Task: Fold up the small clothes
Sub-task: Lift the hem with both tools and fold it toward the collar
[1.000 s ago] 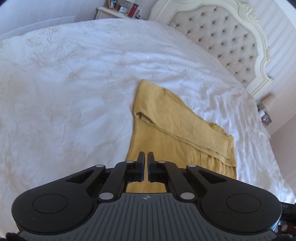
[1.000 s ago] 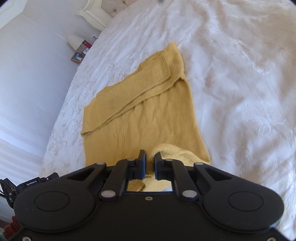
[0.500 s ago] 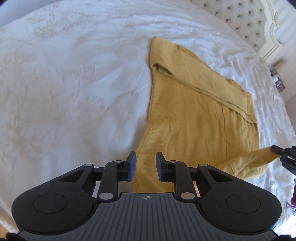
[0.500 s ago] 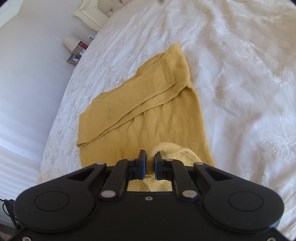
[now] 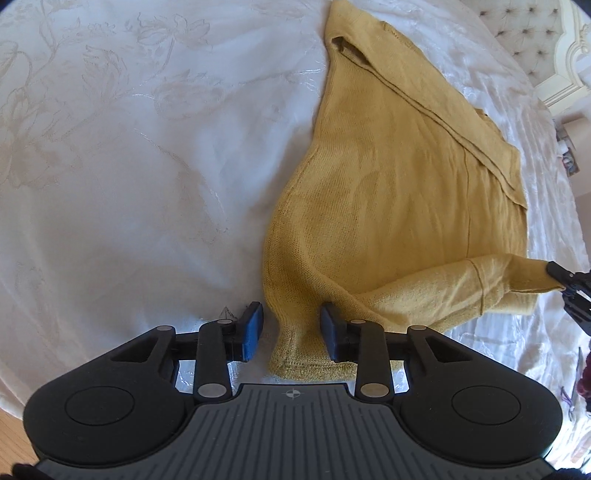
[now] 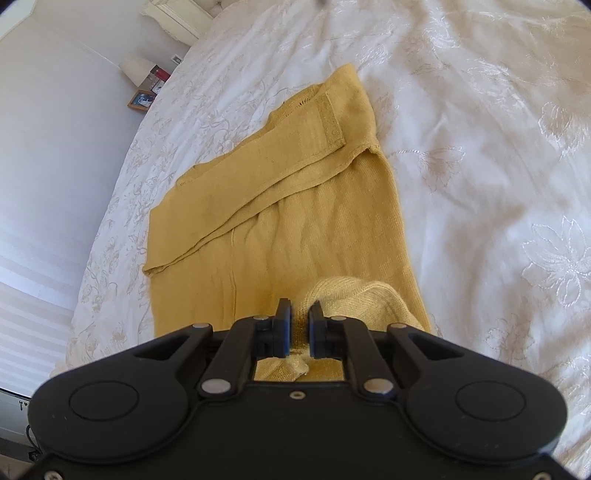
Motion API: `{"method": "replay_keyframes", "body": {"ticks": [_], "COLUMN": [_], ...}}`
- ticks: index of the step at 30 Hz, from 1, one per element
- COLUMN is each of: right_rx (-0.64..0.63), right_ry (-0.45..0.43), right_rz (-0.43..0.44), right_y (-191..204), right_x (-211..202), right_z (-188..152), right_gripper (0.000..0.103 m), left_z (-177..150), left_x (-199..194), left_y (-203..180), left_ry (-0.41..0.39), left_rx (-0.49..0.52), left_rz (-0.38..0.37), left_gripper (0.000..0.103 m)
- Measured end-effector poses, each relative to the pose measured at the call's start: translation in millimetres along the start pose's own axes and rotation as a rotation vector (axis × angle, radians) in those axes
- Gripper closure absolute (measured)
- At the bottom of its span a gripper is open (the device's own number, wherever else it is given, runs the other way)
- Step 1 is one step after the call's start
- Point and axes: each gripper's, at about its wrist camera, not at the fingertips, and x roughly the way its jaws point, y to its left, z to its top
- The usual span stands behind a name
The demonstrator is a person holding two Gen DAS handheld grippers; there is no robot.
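A mustard-yellow knit sweater (image 5: 388, 177) lies flat on the white bedcover (image 5: 129, 147), one sleeve folded across its far part. My left gripper (image 5: 291, 314) is low over the near hem corner. Its jaws are opening, the blue pads stand clear on either side of the knit, and the cloth passes between them untouched. My right gripper (image 6: 300, 308) is shut on a bunched fold of the near sleeve (image 6: 351, 295), lifted slightly off the sweater (image 6: 295, 206). In the left wrist view that gripper (image 5: 565, 280) shows at the right edge, pulling the sleeve (image 5: 461, 284) taut.
A tufted headboard (image 5: 535, 33) rises at the far right. A bedside table with a lamp and picture frame (image 6: 144, 92) stands beyond the bed's left edge, against a pale wall. Embroidered bedcover (image 6: 498, 184) spreads wide to the right of the sweater.
My left gripper sank toward the bed and tipped downward, and its jaws went from shut to apart around the hem corner. The right gripper kept its hold on the sleeve and barely shifted.
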Motion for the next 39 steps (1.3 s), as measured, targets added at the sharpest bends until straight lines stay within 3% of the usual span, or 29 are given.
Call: {"method": "replay_keyframes", "body": {"ticks": [5, 6, 8, 9, 14, 18, 25, 31, 39], "right_rx": [0.008, 0.01, 0.013, 0.014, 0.011, 0.014, 0.038, 0.085, 0.069], "right_ry": [0.012, 0.014, 0.017, 0.018, 0.006, -0.043, -0.144, -0.21, -0.211], "right_rz": [-0.009, -0.01, -0.011, -0.012, -0.003, 0.02, 0.064, 0.081, 0.034], "right_y": [-2, -2, -3, -3, 0, 5, 11, 8, -1], "right_x": [1, 1, 2, 2, -2, -10, -10, 9, 57], "right_z": [-5, -5, -7, -7, -3, 12, 56, 103, 165], "right_gripper": [0.086, 0.086, 0.086, 0.086, 0.086, 0.086, 0.086, 0.086, 0.086], "left_z": [-3, -4, -5, -5, 12, 51, 139, 200, 256], "left_x": [-1, -1, 0, -1, -25, -47, -56, -38, 8], "left_y": [5, 6, 6, 5, -7, -18, -51, -68, -76], "left_ry": [-0.008, -0.014, -0.004, 0.0, -0.122, -0.244, -0.383, -0.422, -0.37], "left_rx": [-0.039, -0.045, -0.055, -0.061, -0.117, -0.161, -0.119, -0.104, -0.087], "left_rz": [-0.039, -0.049, -0.076, -0.082, -0.172, -0.222, -0.285, -0.297, -0.251], "left_gripper": [0.068, 0.07, 0.094, 0.1, 0.1, 0.1, 0.1, 0.1, 0.1]}}
